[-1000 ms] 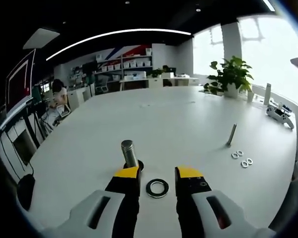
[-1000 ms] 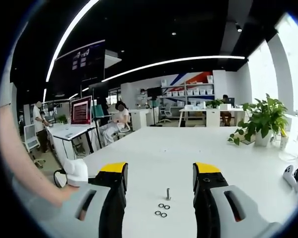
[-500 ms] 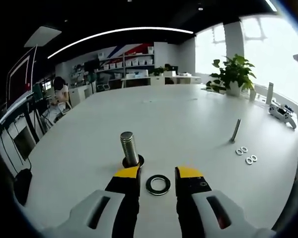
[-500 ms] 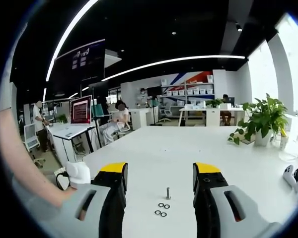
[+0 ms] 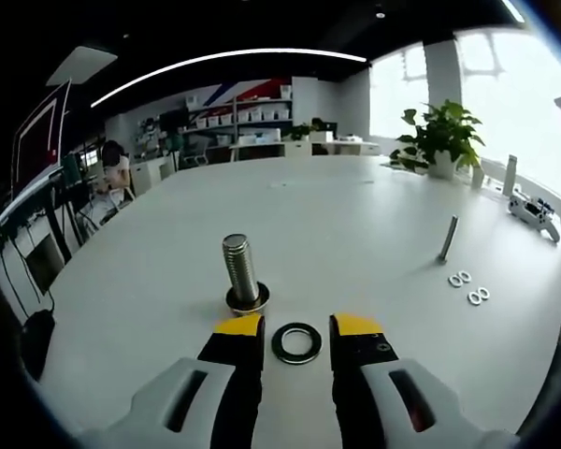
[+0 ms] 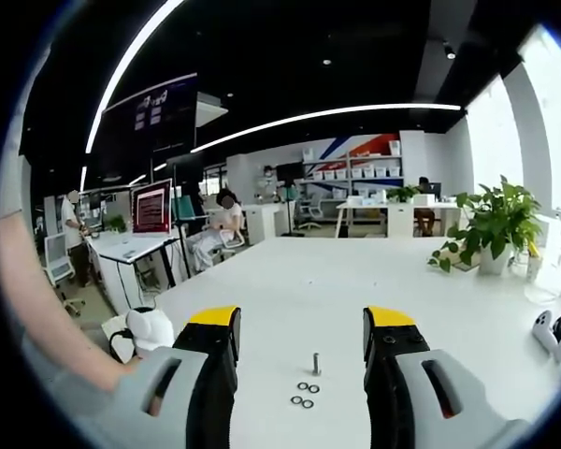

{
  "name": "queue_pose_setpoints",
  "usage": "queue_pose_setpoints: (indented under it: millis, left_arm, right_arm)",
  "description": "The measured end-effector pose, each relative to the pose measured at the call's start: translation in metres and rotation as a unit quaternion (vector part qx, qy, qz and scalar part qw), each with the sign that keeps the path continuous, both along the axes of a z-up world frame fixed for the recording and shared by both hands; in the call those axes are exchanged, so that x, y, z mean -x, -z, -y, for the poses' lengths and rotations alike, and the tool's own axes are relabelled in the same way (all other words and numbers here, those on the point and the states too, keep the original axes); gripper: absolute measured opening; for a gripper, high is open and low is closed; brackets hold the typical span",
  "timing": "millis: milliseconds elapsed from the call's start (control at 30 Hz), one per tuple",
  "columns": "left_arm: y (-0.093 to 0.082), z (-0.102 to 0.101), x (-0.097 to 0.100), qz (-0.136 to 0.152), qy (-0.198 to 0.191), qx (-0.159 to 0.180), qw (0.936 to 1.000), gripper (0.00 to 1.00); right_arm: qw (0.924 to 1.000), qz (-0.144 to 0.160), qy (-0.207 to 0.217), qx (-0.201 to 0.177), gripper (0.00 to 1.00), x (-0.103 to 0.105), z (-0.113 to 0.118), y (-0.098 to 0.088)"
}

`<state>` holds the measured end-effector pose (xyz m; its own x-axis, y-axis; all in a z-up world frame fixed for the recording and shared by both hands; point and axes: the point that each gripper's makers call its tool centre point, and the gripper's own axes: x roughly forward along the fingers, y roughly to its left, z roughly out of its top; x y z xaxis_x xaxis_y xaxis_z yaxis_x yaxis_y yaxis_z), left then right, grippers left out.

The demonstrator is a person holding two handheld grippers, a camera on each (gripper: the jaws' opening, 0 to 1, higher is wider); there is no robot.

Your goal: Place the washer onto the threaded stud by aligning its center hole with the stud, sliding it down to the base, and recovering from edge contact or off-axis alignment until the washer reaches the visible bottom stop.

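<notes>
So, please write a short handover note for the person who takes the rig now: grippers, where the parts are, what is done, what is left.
Left gripper: open, empty, low over the table, jaws either side of the large washer.
Right gripper: open, empty, held higher.
Large washer lies flat on the table, just right of the threaded stud, which stands upright on its base.
A thin stud with four small washers is further right, untouched.
Done: approach only. Left: grip the large washer, lift it, align its hole over the threaded stud, slide it down to the base.
</notes>
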<state>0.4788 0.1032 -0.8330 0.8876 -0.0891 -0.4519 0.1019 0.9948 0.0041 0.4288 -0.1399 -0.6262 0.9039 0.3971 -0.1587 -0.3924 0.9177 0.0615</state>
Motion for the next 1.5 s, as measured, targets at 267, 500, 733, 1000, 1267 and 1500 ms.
queue_pose_setpoints:
  millis: [267, 500, 733, 1000, 1267, 1500]
  left_arm:
    - [0.007, -0.002, 0.000, -0.004, -0.004, 0.000, 1.0000, 0.26]
    - [0.013, -0.002, 0.000, -0.007, -0.008, 0.000, 0.9999, 0.25]
    - [0.018, -0.001, 0.000, -0.011, -0.011, -0.002, 0.9999, 0.25]
    - [0.017, -0.001, -0.001, -0.001, -0.018, 0.000, 0.9998, 0.25]
    - [0.017, -0.002, 0.002, 0.010, -0.032, 0.001, 0.9994, 0.24]
    - [0.017, -0.003, 0.001, 0.023, -0.040, 0.002, 0.9989, 0.23]
  right_arm:
    - [1.0000, -0.001, 0.001, -0.001, 0.55, 0.000, 0.001, 0.001]
    - [1.0000, -0.003, 0.002, -0.001, 0.55, 0.000, 0.001, 0.001]
    - [1.0000, -0.004, 0.001, -0.001, 0.55, 0.000, 0.000, 0.002]
    - [1.0000, -0.007, 0.004, -0.003, 0.55, 0.000, 0.002, 0.003]
    - [0.9999, -0.009, 0.005, -0.007, 0.55, -0.001, 0.002, 0.003]
    - [0.9999, -0.012, 0.004, -0.007, 0.55, -0.001, 0.001, 0.005]
